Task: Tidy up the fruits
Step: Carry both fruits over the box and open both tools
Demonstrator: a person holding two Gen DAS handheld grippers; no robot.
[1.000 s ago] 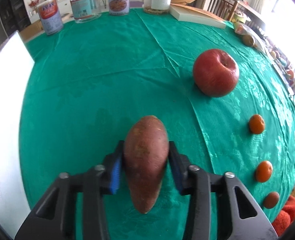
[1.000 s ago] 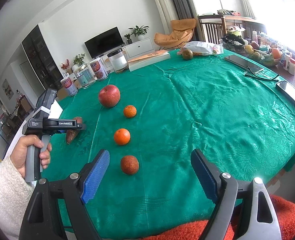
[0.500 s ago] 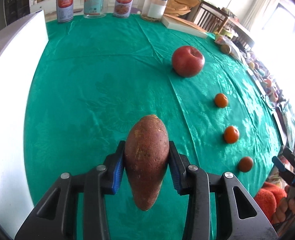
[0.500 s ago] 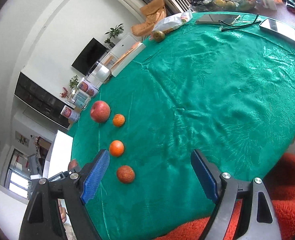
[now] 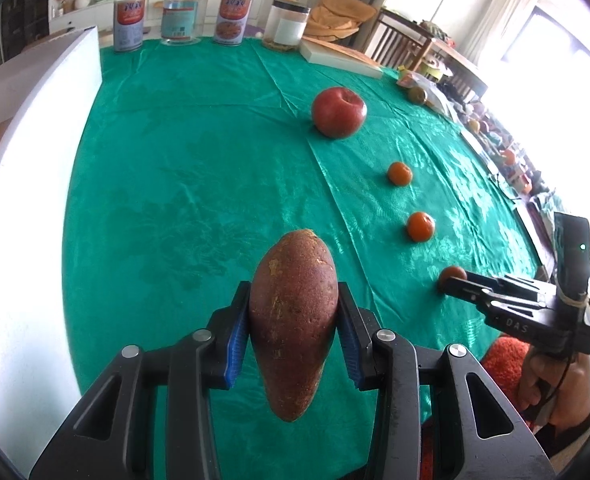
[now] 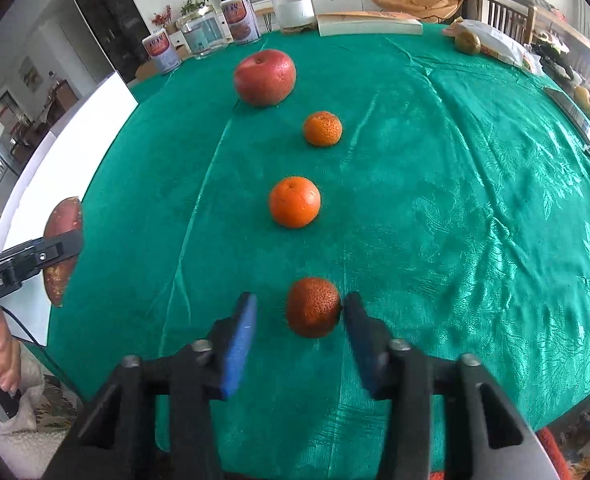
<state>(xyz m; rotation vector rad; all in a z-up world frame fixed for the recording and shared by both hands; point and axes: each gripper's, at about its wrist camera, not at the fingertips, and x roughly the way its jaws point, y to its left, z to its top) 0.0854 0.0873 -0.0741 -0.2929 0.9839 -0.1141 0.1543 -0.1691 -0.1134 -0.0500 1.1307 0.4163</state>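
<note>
My left gripper (image 5: 293, 344) is shut on a reddish-brown sweet potato (image 5: 295, 336), held above the green tablecloth (image 5: 195, 160). A red apple (image 6: 265, 77), two bright oranges (image 6: 322, 128) (image 6: 294, 202) and a darker orange (image 6: 313, 308) lie in a row. My right gripper (image 6: 299, 312) is low over the cloth, its jaws closing around the darker orange. The right pad touches it; a gap remains at the left pad. The left wrist view shows the right gripper (image 5: 455, 284) tipped down at that orange (image 5: 451, 274).
A white board (image 5: 23, 160) runs along the table's left edge. Cans (image 5: 129, 24), a jar (image 5: 287, 24) and a flat book (image 5: 339, 58) stand at the far edge. More fruit and clutter line the right side (image 5: 507, 160).
The right gripper dropped toward the darker orange and its jaws narrowed around it. The left gripper lifted and drew back with the sweet potato; the fruit row looks farther off.
</note>
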